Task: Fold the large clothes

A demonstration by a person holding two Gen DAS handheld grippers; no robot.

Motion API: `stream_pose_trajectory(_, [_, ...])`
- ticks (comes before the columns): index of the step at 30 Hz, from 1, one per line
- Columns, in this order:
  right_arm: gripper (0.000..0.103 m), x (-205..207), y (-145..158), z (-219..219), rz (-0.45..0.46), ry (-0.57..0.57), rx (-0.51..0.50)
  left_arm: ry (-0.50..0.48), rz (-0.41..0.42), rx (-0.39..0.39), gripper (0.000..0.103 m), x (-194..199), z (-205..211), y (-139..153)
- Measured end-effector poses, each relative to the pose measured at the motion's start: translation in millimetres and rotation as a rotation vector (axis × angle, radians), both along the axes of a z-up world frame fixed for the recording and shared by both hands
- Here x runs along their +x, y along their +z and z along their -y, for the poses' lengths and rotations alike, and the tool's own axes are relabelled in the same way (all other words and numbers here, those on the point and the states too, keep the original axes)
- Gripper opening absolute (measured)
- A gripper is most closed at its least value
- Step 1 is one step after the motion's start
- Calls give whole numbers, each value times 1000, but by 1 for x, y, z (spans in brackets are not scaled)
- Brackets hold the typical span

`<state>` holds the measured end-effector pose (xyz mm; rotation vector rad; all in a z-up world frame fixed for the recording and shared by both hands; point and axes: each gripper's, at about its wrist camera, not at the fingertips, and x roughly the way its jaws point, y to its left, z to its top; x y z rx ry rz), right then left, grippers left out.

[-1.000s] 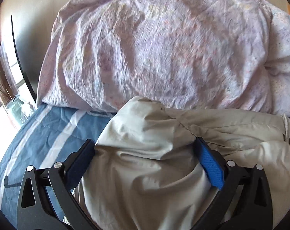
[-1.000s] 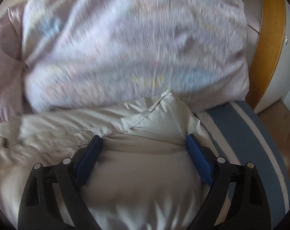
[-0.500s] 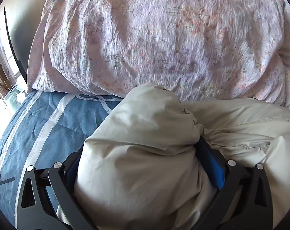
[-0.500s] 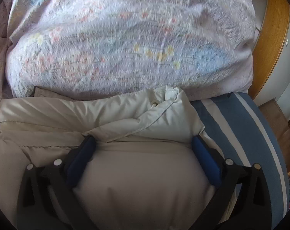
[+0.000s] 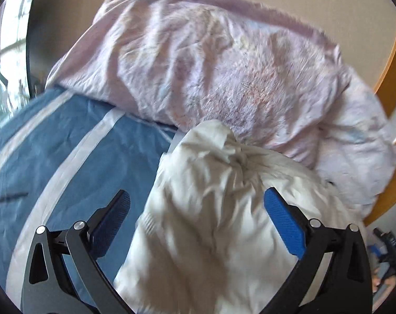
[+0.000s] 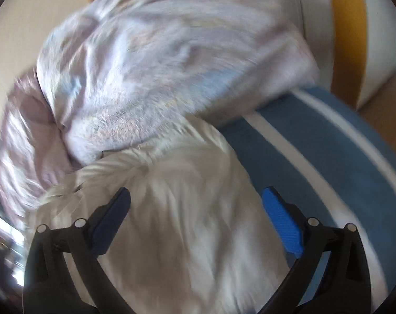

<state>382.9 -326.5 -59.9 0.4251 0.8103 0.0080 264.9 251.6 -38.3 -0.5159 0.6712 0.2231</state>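
One bulky cream garment [image 5: 213, 209] lies bunched on the blue bedspread [image 5: 75, 157] with white stripes, its far end at 12 o'clock pressed against a crumpled lilac floral duvet [image 5: 224, 73]. In the left wrist view the cloth fills the gap between the fingers of the left gripper [image 5: 196, 206], which are spread wide; it touches the bright blue pad at 3 o'clock [image 5: 284, 219] and stands clear of the dark one at 9 o'clock. In the right wrist view, blurred, the garment [image 6: 187, 222] again sits between the wide-spread fingers of the right gripper [image 6: 195, 206], and whether the pads touch the cloth cannot be told. Bedspread [image 6: 315, 144] runs off toward 3 o'clock, duvet [image 6: 171, 57] rising at 12. Beyond the duvet stands a wooden frame [image 6: 350, 34].
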Motion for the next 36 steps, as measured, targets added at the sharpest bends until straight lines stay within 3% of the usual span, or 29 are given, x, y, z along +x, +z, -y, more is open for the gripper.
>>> stream_pose_trajectory(6, [88,-72,-33,46,-44,-114,279,49,-6,-225,102,-70,-23,-27])
stream_pose_trajectory(12, [76,-79,-78,44,-147,-134,469,107,6,-430,99,-100,-20,-51])
stream_pose_trajectory(17, [75,-72,-83,30,-137,-103,504,98,15,-485,89,-92,-4,-58])
stream_pose_trajectory(26, [63,-71,-85,21,-98,-107,537,162,46,-595,71,-71,-3,-79])
stream_pose_trajectory(30, [49,-70,-90,22,-86,-117,571,207,80,-626,63,-65,-8,-83])
stream_pose_trajectory(32, [38,-71,-88,20,-67,-106,564,230,87,-641,44,-65,-11,-88])
stream_pose_trajectory(34, [26,-74,-83,19,-39,-89,567,229,107,-673,32,-65,-14,-91])
stream_pose_trajectory(36, [22,-77,-75,17,-19,-73,559,216,125,-684,24,-67,-16,-87])
